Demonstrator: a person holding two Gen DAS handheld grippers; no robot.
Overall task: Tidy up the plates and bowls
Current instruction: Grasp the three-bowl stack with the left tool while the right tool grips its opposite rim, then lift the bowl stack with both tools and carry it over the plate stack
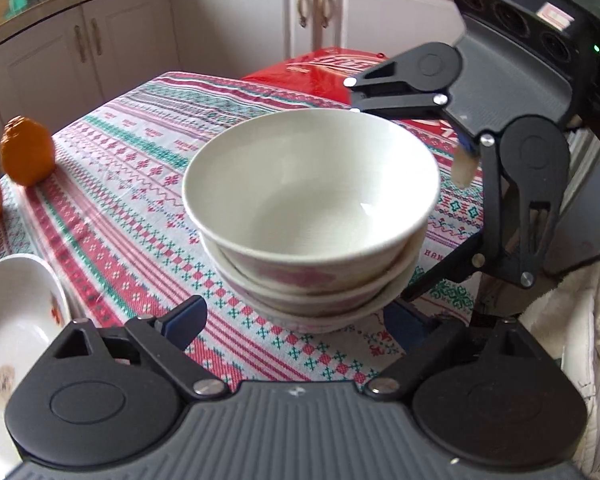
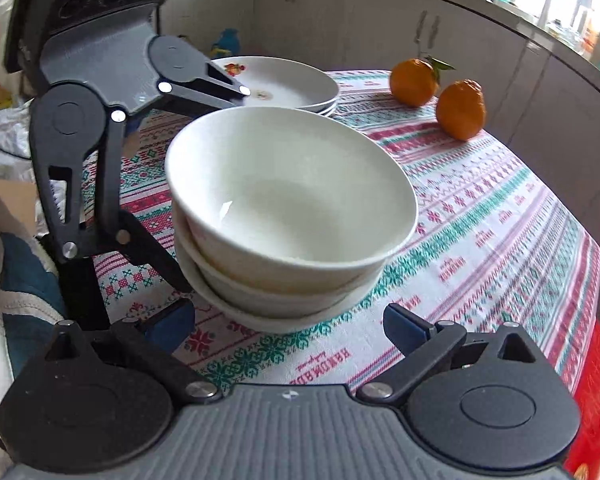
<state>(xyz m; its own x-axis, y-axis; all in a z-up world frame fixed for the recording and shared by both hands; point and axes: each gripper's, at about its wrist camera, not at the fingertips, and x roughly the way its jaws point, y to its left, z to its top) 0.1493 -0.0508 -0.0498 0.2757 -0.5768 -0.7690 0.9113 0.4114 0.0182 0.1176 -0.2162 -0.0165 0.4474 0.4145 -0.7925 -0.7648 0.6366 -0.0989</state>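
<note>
Left wrist view: left gripper (image 1: 296, 322) level, spread wide, holding nothing, bowls (image 1: 312, 200) just ahead.
Right wrist view: right gripper (image 2: 290, 326) level, spread wide, holding nothing, facing the bowls.
Bowls: stacked, mid-table (image 1: 120, 184).
Plates (image 2: 292, 82): far, behind bowls.
Oranges (image 2: 460, 110): far right.

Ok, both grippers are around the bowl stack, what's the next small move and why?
Probably close the left gripper and the right gripper gently on the bowl stack, low down. Both are open with fingers either side of the bottom bowl, from opposite sides. The stack sits on the tablecloth, apart from the plates.
</note>
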